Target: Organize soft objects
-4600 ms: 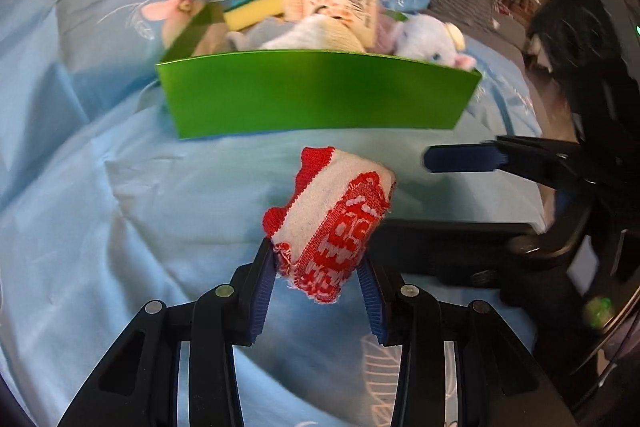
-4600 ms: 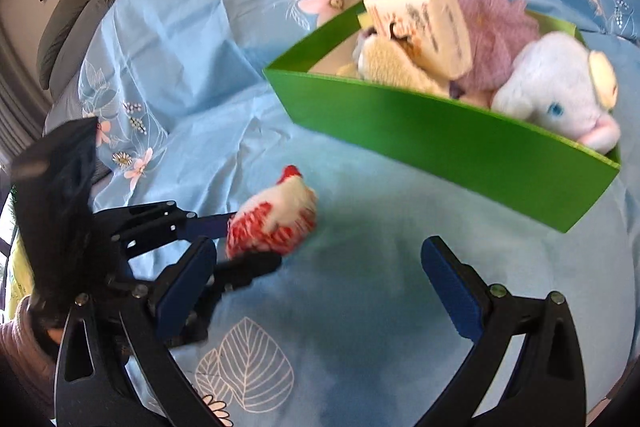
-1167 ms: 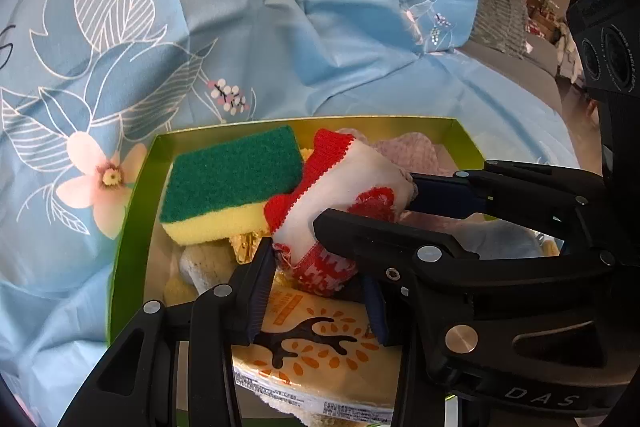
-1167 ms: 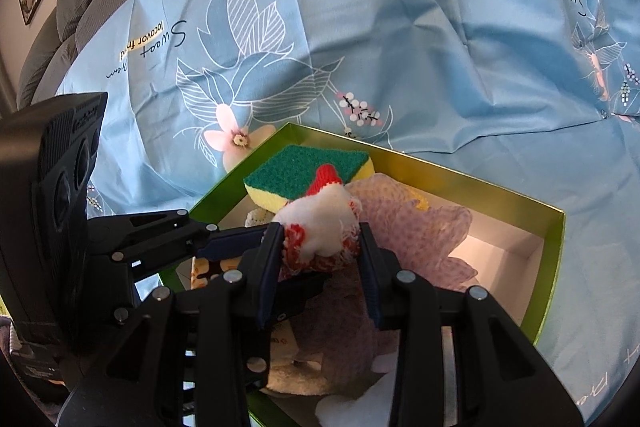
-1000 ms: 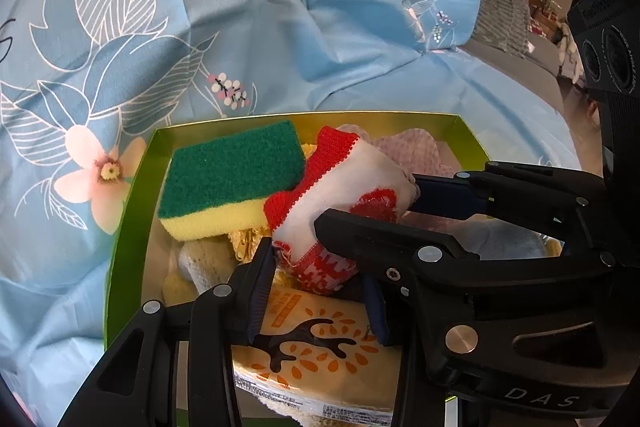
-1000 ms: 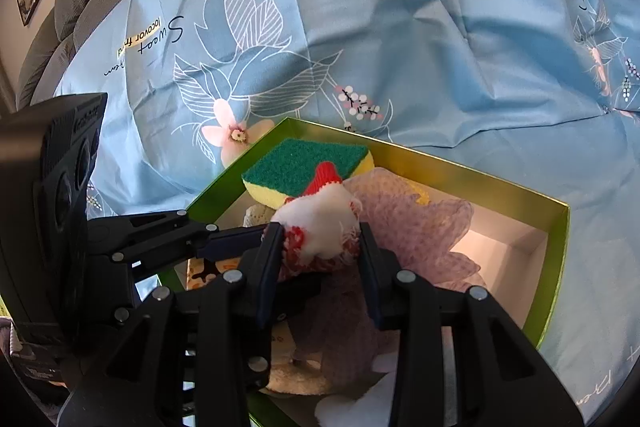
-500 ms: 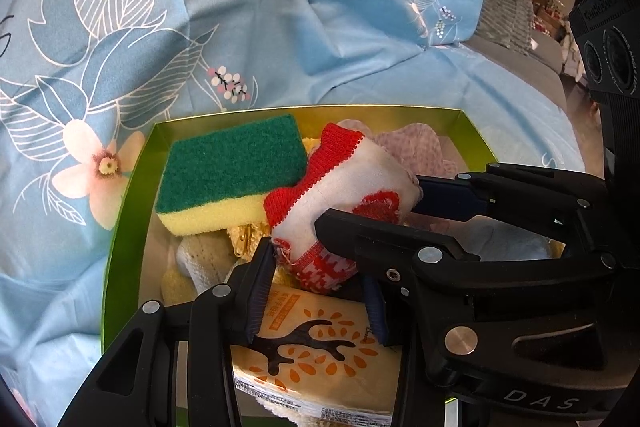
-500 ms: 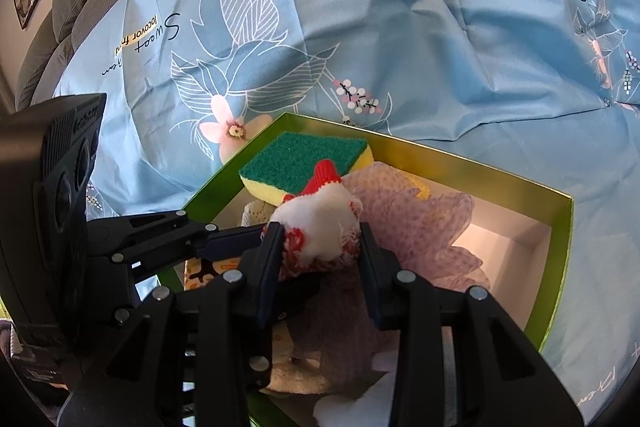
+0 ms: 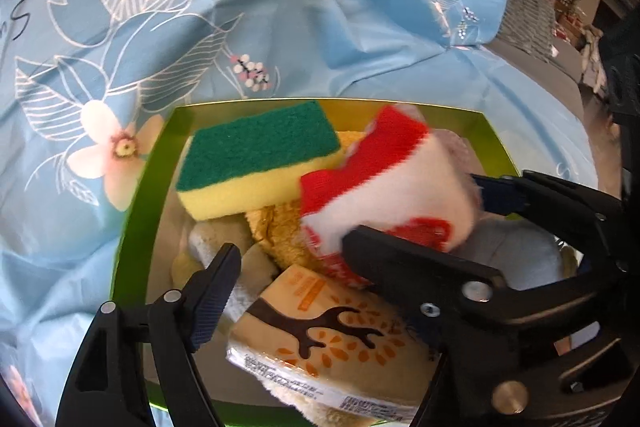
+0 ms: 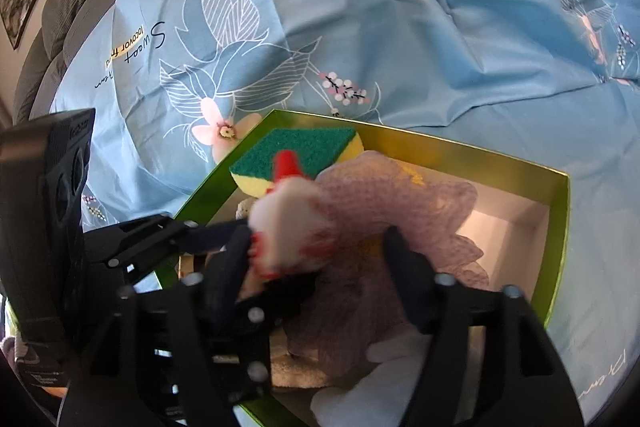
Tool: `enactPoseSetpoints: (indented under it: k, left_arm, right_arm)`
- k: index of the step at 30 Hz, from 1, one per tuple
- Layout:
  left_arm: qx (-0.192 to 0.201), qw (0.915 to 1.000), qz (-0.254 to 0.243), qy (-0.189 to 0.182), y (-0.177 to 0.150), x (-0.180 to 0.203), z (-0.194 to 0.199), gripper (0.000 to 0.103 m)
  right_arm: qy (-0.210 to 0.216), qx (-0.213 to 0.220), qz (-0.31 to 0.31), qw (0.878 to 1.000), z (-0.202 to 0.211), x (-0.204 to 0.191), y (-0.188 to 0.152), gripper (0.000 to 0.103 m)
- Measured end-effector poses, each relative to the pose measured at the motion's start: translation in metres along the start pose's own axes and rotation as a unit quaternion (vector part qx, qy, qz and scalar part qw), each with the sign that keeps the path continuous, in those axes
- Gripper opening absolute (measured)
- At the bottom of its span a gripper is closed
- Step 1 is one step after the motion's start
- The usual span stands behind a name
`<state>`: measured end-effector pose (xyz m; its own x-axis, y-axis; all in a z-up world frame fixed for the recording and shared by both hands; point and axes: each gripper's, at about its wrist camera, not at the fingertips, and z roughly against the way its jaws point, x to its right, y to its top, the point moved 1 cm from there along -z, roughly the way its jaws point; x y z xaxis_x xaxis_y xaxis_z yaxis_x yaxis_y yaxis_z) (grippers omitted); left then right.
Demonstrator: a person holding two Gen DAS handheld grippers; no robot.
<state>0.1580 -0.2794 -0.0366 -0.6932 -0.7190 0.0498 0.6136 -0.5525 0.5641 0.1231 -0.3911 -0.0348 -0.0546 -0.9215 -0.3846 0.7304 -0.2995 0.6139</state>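
Over the green box [image 9: 132,211]: red-and-white knitted sock [image 9: 384,187], rolled into a soft bundle, motion-blurred above the sponge [image 9: 256,159], the purple mesh pouf [image 10: 400,211] and the tissue pack [image 9: 332,339]. Left hand-held gripper [image 9: 320,291] just spread wide, pads off the sock; right hand-held gripper [image 10: 316,255] likewise just opened, sock loose between the jaws. Light, squashy, probably non-slippery and unbreakable. Best pinched across the thick white middle, not the thin red cuff.

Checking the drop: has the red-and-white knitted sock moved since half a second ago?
Yes. The red-and-white knitted sock has shifted right, away from the green-and-yellow sponge, as both grippers' jaws have just been opening; it lies between them, blurred.
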Motion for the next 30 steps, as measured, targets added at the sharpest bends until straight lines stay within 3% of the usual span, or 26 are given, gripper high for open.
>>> enactPoseSetpoints:
  k: [4,9,11,13,20,26,30]
  left_arm:
    - [0.008,0.9999,0.004,0.012,-0.003,0.0,0.011,0.078]
    - [0.036,0.9986,0.0,0.038,-0.005,0.004,0.037,0.08]
    - [0.046,0.9978,0.004,0.048,-0.005,0.004,0.046,0.095]
    - [0.063,0.9964,0.01,0.056,-0.006,0.004,0.059,0.098]
    - [0.078,0.9939,0.039,0.068,-0.011,-0.005,0.084,0.098]
    - [0.06,0.9933,0.079,0.059,-0.017,-0.014,0.097,0.098]
    - [0.047,0.9896,0.103,0.089,-0.022,-0.019,0.103,0.098]
  right_arm:
    - [-0.012,0.005,0.01,1.0,0.01,-0.005,-0.001,0.074]
    - [-0.016,0.044,0.007,0.999,0.042,-0.01,0.004,0.087]
    - [-0.028,0.057,0.01,0.998,0.056,-0.012,0.006,0.097]
    - [-0.048,0.066,0.017,0.996,0.068,-0.014,0.006,0.102]
    - [-0.132,0.073,0.015,0.988,0.102,-0.008,-0.003,0.102]
    - [-0.168,0.03,-0.011,0.985,0.103,0.001,-0.016,0.102]
    - [-0.183,0.007,-0.001,0.983,0.098,-0.007,-0.03,0.102]
